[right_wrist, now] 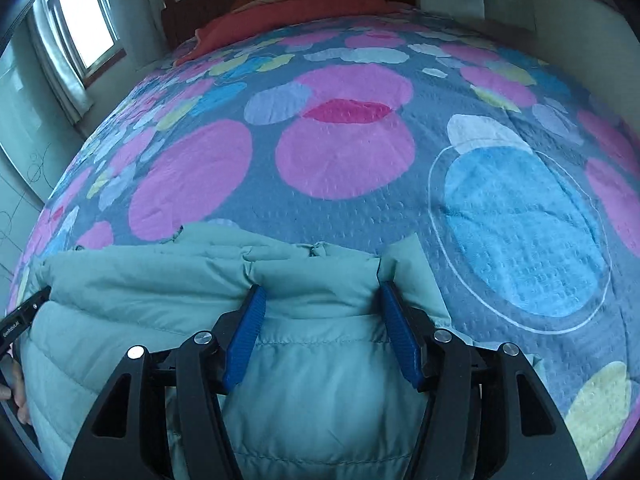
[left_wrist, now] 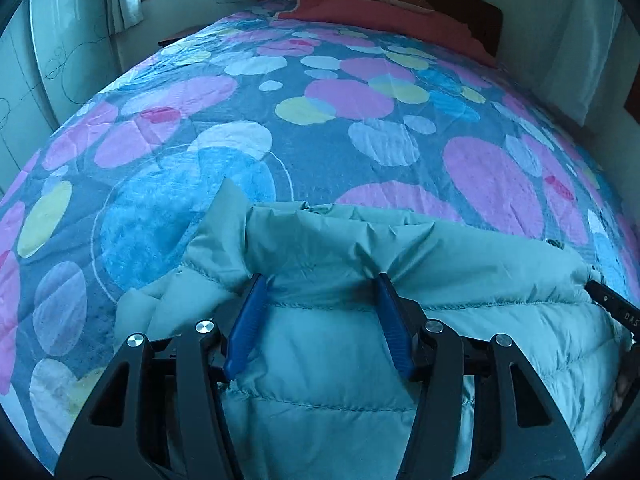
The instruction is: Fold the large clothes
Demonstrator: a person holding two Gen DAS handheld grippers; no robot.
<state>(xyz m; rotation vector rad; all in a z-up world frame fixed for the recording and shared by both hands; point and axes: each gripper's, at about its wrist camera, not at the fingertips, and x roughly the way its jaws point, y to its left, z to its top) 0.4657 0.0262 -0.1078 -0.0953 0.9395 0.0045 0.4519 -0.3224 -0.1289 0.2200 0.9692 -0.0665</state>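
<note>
A pale green quilted puffer jacket (left_wrist: pixel 340 248) lies at the near edge of the bed; it also shows in the right wrist view (right_wrist: pixel 200 276). My left gripper (left_wrist: pixel 320 280) is open, its blue fingers (left_wrist: pixel 248 320) wide apart and resting on the jacket's left part near a stitched seam. My right gripper (right_wrist: pixel 320 288) is open too, its blue pads (right_wrist: pixel 400 336) spread over the jacket's right end. Neither pinches cloth. The other gripper's black tip shows at the right edge of the left view (left_wrist: pixel 616 308) and at the left edge of the right view (right_wrist: pixel 24 312).
The bed is covered by a blue quilt with pink, yellow and blue circles (left_wrist: pixel 320 128). A red pillow (left_wrist: pixel 360 8) and dark wooden headboard (left_wrist: pixel 460 4) are at the far end. A window with curtains (right_wrist: pixel 80 28) is on the left wall.
</note>
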